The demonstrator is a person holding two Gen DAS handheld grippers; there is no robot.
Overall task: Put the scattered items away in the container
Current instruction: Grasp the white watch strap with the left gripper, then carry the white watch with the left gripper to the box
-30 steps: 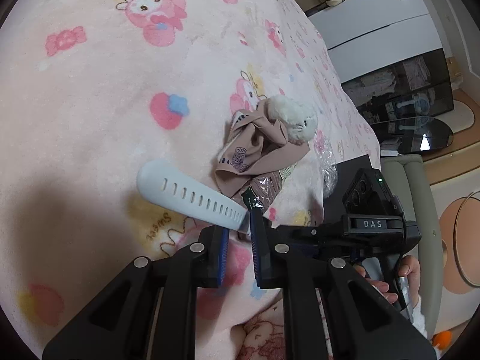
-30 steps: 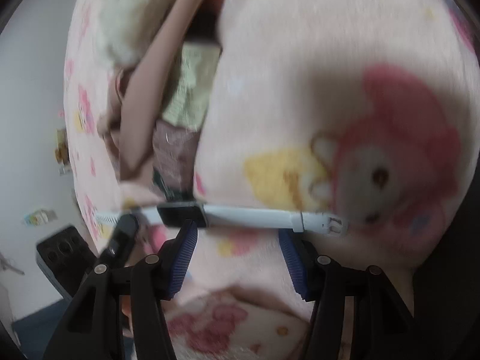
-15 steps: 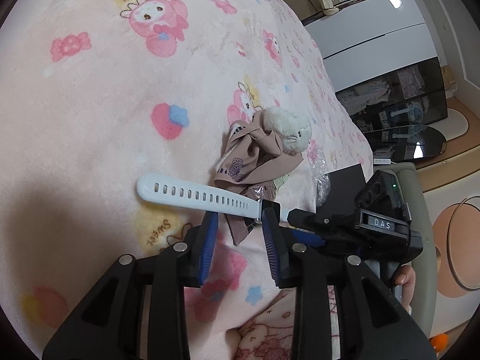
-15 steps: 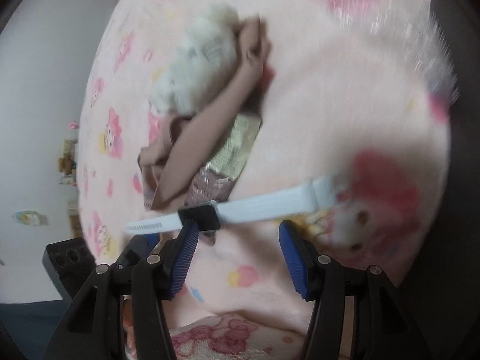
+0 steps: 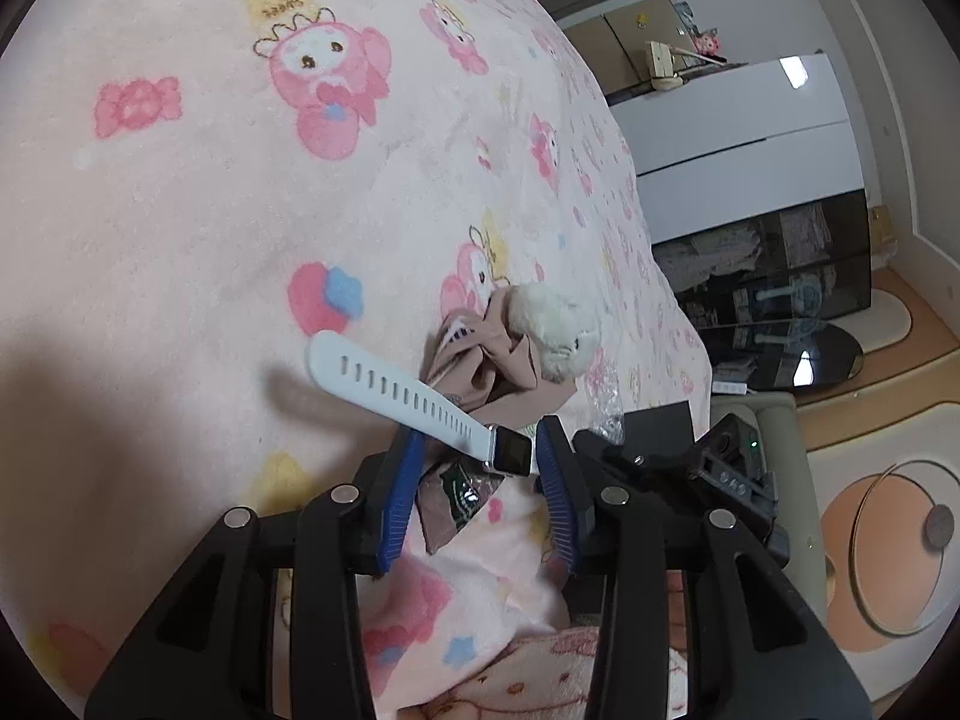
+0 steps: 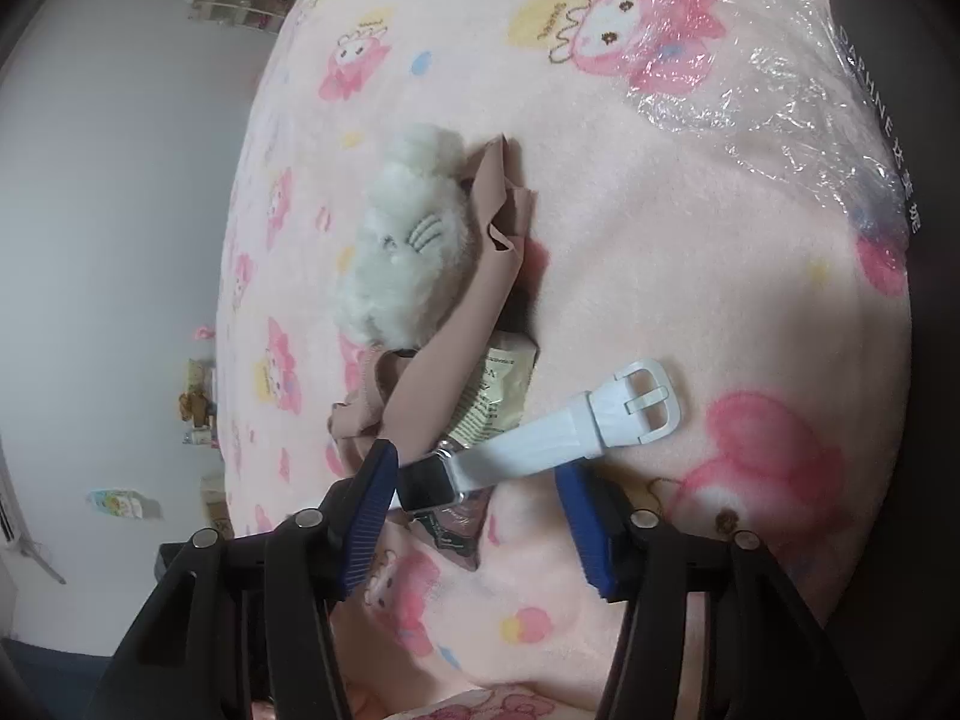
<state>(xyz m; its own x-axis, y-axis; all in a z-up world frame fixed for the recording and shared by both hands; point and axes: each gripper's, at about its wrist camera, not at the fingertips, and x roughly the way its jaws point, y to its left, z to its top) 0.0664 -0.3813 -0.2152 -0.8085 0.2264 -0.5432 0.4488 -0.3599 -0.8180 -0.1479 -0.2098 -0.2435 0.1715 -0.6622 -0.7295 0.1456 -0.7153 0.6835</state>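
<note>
Fingers on my left gripper (image 5: 477, 468) were clamped on the white watch (image 5: 420, 405) a second ago — now they are opening off its strap. My right gripper (image 6: 474, 495) is closing around the watch face, not yet gripping — a handover, with the watch low over the pink blanket (image 5: 180, 210) beside the plush toy (image 6: 408, 240).

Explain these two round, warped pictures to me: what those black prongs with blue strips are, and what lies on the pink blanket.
The prongs belong to two hand-held grippers, each carried by a person, with a fisheye camera looking along its fingers. One picture comes from the left hand-held gripper, whose jaws are opening; the other from the right hand-held gripper, whose jaws are closing. A white smartwatch sits between both pairs of fingers; which one holds it is unclear. On the blanket lie a plush toy, tan cloth and snack packets.
</note>
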